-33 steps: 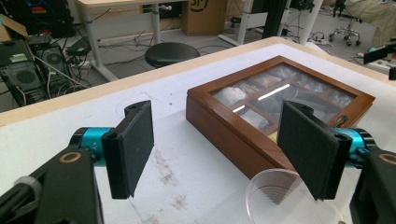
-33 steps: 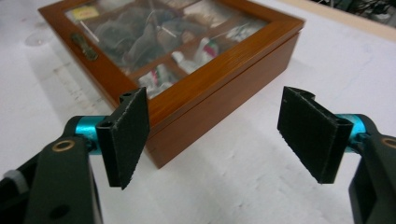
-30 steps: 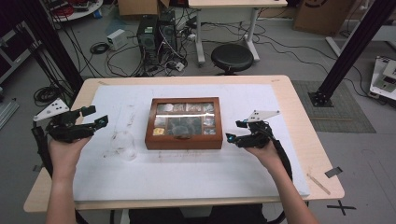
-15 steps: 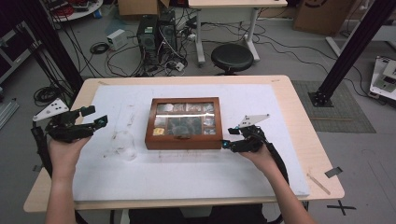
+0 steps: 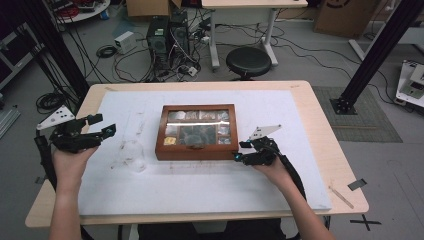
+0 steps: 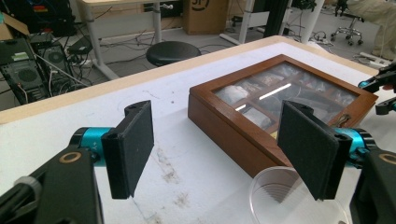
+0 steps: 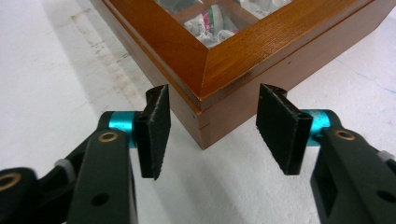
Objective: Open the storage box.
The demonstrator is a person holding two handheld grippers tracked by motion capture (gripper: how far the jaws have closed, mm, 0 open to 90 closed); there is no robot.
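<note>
Landmark: the wooden box (image 5: 198,131) — a brown, glass-lidded case lying flat on the white mat (image 5: 200,185), near the middle of the table (image 5: 327,145).

Box axis: its long side runs left to right across the table in the high view; the front wall, with a small metal clasp (image 5: 195,146) at its middle, faces the person.

Box contents: small pale and dark items in compartments under the glass; what they are is hard to tell through the glare.

Right gripper (image 5: 239,152): at the box's front right corner, jaws apart and holding nothing. In the right gripper view (image 7: 210,128) that corner sits between the two pads, close to them but apparently not touching — the lid seam lies about level with the pads.

Right gripper heading: points left and slightly away from the person, toward the box's corner.

Left gripper (image 5: 102,125): well to the left of the box, over the mat's left edge, jaws wide apart and empty.

Left gripper heading: aimed rightward at the box; in the left gripper view (image 6: 215,149) the box's left end and glass lid lie ahead between the pads.

Plastic cup (image 5: 131,155): clear, standing on the mat just left of the box's front left corner, between the left gripper and the box; its rim (image 6: 299,196) shows below the right-hand pad.
</note>
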